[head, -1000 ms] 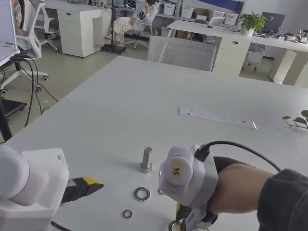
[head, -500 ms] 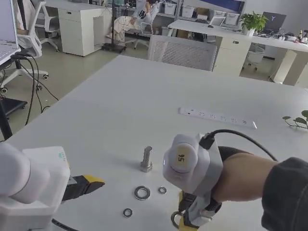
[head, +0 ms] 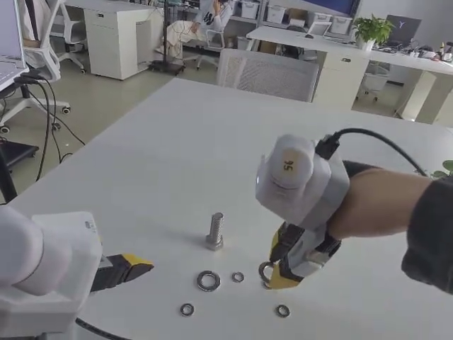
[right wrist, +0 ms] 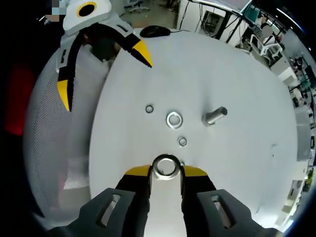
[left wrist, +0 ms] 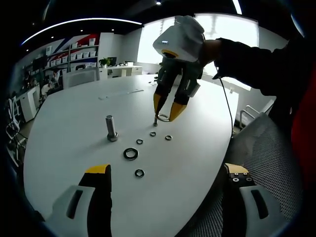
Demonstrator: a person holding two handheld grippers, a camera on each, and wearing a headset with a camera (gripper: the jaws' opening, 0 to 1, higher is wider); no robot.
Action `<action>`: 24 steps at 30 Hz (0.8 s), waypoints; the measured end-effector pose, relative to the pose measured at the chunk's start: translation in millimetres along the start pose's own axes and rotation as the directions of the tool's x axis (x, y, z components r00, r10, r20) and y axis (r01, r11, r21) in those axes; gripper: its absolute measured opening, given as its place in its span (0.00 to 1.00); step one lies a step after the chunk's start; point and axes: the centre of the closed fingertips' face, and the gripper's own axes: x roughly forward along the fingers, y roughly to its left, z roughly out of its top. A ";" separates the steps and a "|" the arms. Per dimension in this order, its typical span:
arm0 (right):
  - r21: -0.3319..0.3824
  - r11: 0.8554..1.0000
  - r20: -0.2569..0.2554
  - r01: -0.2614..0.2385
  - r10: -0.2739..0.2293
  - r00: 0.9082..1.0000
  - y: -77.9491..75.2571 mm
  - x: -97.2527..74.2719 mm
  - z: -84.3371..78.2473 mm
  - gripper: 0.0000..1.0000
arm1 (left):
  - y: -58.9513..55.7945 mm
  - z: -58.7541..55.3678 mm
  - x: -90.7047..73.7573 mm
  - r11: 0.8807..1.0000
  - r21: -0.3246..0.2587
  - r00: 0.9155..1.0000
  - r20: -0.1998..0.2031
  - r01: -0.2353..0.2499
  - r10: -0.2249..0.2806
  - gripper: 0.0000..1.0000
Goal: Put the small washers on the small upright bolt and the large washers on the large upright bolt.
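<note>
**Washer gripped, no bolt loaded yet**

Large silver metal washer point(right wrist: 155, 167) is pinched flat between the closed yellow-tipped fingers of the right gripper point(head: 272, 276). It is held low over the white table point(head: 177, 156), near the large silver upright bolt point(head: 215, 232) and to its right in the head view. That bolt stands on its hex head, and no washer rings its bare threaded shank.

A second large silver washer point(head: 209, 281) lies loose on the table in front of the bolt, with small silver washers point(head: 238, 277) scattered around it. The left gripper point(left wrist: 165, 170) hovers by the near table edge, its fingers spread wide and holding nothing.

By my reading the task has barely begun. One large washer is in hand but not yet threaded on. The other large washer is yet to go onto the large bolt, and every small washer onto the small bolt.
</note>
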 end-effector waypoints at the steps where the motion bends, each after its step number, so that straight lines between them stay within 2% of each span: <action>1: -0.002 1.000 0.000 0.000 0.000 1.000 -1.5 -2.0 1.2 0.24 | 0.1 0.0 -0.1 1.000 0.001 1.000 0.000 0.000 0.000 0.93; 13: -0.071 0.997 -0.005 0.034 -0.035 0.999 -33.6 -28.2 24.2 0.24 | 1.5 -0.1 -0.1 1.000 -0.002 1.000 -0.001 -0.004 0.004 0.93; 17: -0.093 0.994 -0.003 0.048 -0.048 0.999 -48.6 -30.3 34.6 0.24 | 2.0 -0.4 0.4 1.000 -0.002 1.000 -0.003 -0.005 0.005 0.93; 24: -0.133 0.989 -0.006 0.058 -0.060 0.998 -62.3 -32.7 50.9 0.24 | 4.0 -0.3 1.1 1.000 -0.007 1.000 -0.004 -0.008 0.008 0.93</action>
